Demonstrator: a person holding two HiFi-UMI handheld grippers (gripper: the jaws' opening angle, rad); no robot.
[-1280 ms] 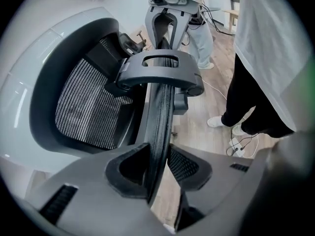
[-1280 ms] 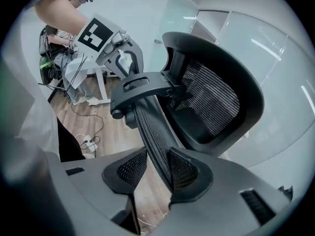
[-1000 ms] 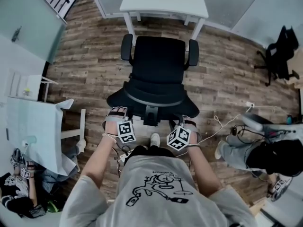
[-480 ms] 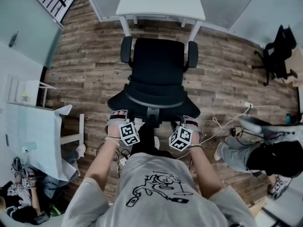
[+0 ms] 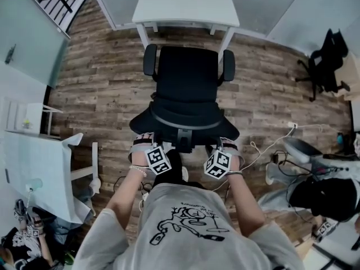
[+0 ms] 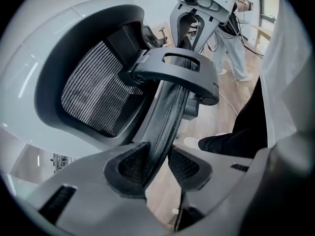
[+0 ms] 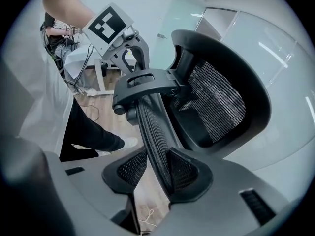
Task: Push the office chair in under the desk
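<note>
Office chair: black office chair (image 5: 185, 77) stands on the wood floor (image 5: 101, 83) and faces the white desk (image 5: 185, 4). Its seat front is close to the desk's front legs. The seat and back are out in the open, not under the desktop.
Armrests: the armrests (image 5: 150, 59) sit either side of the seat, just below the desk legs in the head view.
Backrest: the mesh backrest (image 5: 183, 122) is turned toward the person, its curved top rim held at both ends.
Left gripper: the left gripper (image 6: 156, 163) is on the rim's left end and points steeply down, with its marker cube (image 5: 158, 159) facing up.
Left fingers: the fingers (image 6: 129, 167) are clamped on the rim's mesh edge, which runs up between the pads to a grey bracket (image 6: 172, 73).
Right gripper: the right gripper (image 7: 156, 170) is on the rim's right end, about level with the left one.
Right fingers: closed on the same mesh edge, with the strip tight against the right-hand pad (image 7: 186, 173).
Person: wears a white printed shirt (image 5: 188, 224), forearms out to either side of the backrest. A dark-trousered leg (image 6: 236, 136) is behind the chair.
Surroundings: a second person (image 5: 323, 193) is at lower right and another black chair (image 5: 326, 61) at far right. A white table (image 5: 39, 162) stands at left, and cables (image 5: 264, 148) lie loose on the floor right of the chair.
</note>
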